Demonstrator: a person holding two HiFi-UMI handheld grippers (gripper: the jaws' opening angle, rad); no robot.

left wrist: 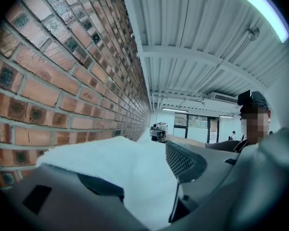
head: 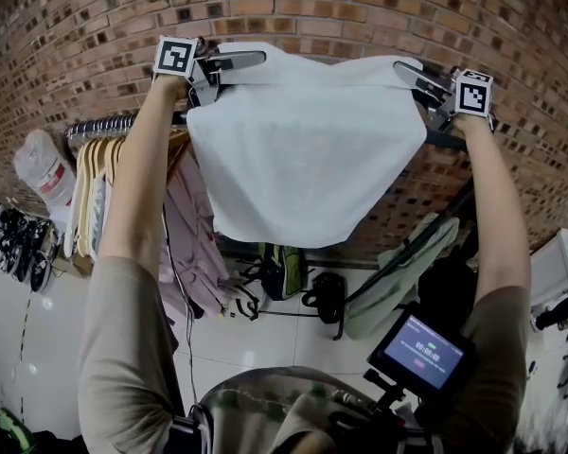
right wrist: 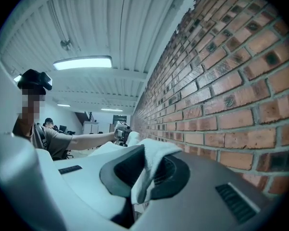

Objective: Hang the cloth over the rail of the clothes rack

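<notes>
Right tool [right wrist: 143, 170] clamped on white cloth [head: 303, 149] corner. Left tool [left wrist: 144, 177] jaws apart, cloth loose between them, near rack rail [head: 99, 127].

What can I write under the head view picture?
White cloth spread between left tool and right tool, by the rack rail.

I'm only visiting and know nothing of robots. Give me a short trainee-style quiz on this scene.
1. True or false: the white cloth lies on the floor.
2. Which claw is clamped shut on the cloth? A. left B. right C. neither
3. Fill in: the wall behind the cloth is made of ____.
Key: 1. False, it is held up in the air. 2. B, the right claw; the left claw stands open around it. 3. Brick.
</notes>
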